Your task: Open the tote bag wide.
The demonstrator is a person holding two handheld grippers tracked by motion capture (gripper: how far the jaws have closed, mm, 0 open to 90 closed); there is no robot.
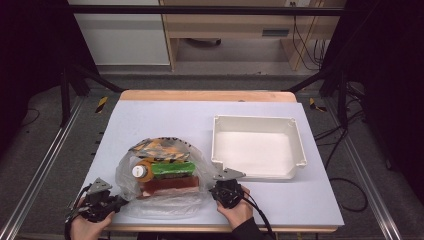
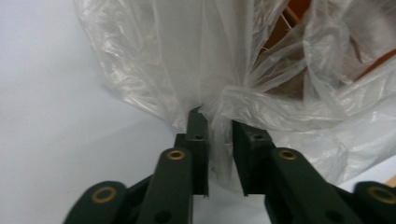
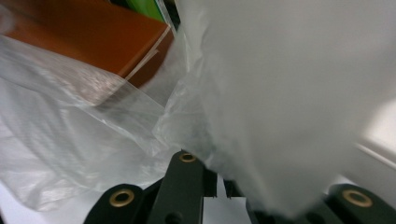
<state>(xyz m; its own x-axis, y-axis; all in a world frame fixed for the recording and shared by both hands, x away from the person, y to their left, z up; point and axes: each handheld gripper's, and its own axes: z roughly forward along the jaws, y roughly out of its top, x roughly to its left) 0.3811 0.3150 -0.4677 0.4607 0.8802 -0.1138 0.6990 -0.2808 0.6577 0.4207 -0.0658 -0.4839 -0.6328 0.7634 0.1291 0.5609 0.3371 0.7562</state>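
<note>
A clear plastic bag (image 1: pixel 150 197) lies at the near edge of the table (image 1: pixel 165 120), holding a brown box (image 1: pixel 170 185), a green packet (image 1: pixel 172 168) and a round-capped bottle (image 1: pixel 138 171). The left gripper (image 2: pixel 214 140) sits at the bag's left corner — film gathered between its jaws, which stand slightly apart around it. The right gripper (image 1: pixel 226 192) is at the bag's right edge, film draped over its jaws; their state cannot be told. A white bin (image 1: pixel 257 147) sits beside it.
</note>
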